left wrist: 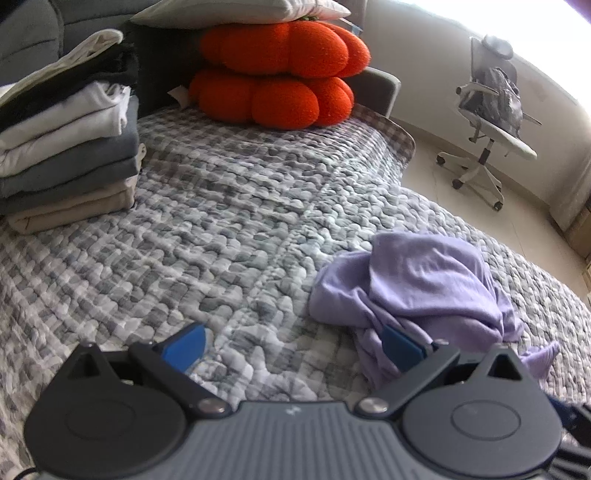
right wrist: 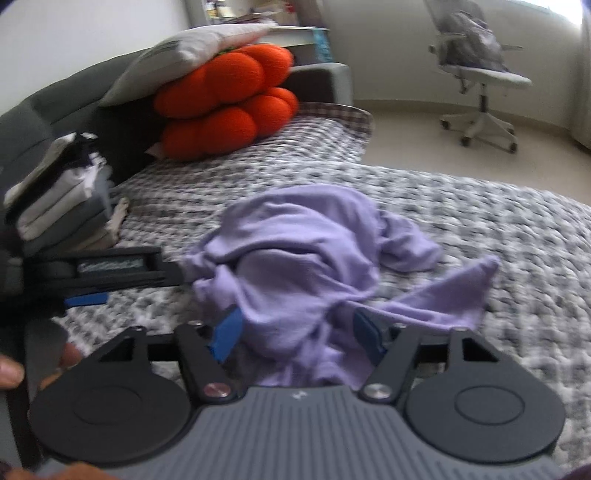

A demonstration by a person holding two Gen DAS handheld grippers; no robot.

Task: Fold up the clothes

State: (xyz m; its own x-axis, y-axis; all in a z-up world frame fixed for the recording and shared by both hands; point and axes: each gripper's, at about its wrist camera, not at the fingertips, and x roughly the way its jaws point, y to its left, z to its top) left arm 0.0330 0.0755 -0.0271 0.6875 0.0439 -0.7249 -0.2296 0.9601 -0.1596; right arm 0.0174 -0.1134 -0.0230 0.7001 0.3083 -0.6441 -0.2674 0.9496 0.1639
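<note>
A crumpled lavender garment (left wrist: 417, 288) lies on the grey checked quilt (left wrist: 221, 229), right of centre in the left wrist view. My left gripper (left wrist: 293, 347) is open just above the quilt, and its right blue pad (left wrist: 400, 349) touches the garment's near left edge. In the right wrist view the garment (right wrist: 303, 243) fills the middle. My right gripper (right wrist: 295, 336) is open with the garment's near folds lying between its blue pads. The left gripper (right wrist: 162, 273) comes in side-on from the left, its tip at the garment's left edge.
A stack of folded clothes (left wrist: 66, 147) sits at the quilt's far left. Two orange pumpkin cushions (left wrist: 277, 74) under a white pillow (left wrist: 240, 11) stand at the back. A white office chair (left wrist: 491, 110) is on the floor beyond the bed's right edge. A hand (right wrist: 11, 373) shows at lower left.
</note>
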